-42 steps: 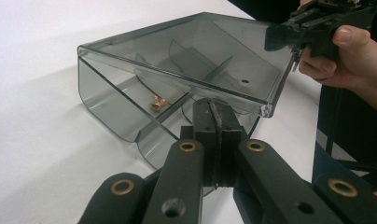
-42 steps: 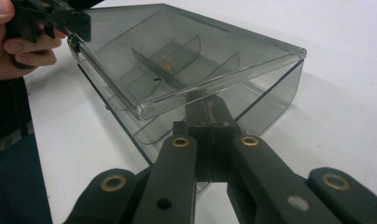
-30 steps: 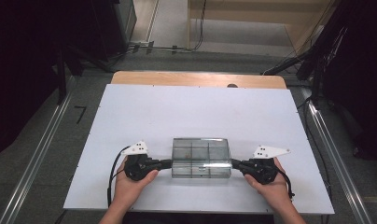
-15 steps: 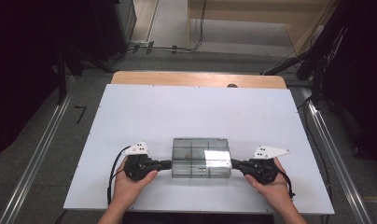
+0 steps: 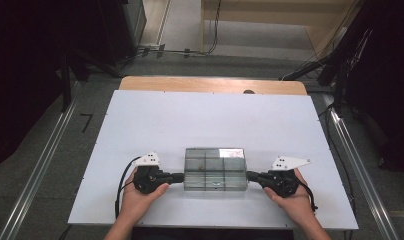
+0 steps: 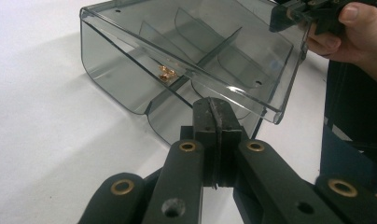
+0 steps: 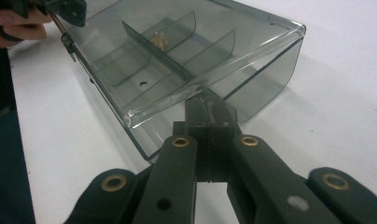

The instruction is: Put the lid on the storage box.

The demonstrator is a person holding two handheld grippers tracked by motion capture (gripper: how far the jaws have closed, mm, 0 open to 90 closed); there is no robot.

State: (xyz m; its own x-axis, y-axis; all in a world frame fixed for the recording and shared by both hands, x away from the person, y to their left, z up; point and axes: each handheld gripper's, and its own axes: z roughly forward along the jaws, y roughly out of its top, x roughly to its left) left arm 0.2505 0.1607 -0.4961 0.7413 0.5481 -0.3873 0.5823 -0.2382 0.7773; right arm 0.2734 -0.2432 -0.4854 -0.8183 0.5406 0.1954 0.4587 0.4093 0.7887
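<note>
Now | step — clear box point(image 5: 215, 169) on table's point(image 5: 215, 120) near edge, pinched at each end by left gripper point(image 5: 176, 176) and right gripper point(image 5: 252, 176), jaws clamped | next — an even, level lift is called for

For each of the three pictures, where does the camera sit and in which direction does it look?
High view: above the person's side of the white table, looking forward and down; both forearms, the left gripper and right gripper flank the clear box.
Left gripper view: on the left gripper, looking along its shut jaws at the box; the other hand shows far off.
Right gripper view: on the right gripper, jaws shut, facing the box.
Shared: both gripper views show the small gold piece inside.
</note>
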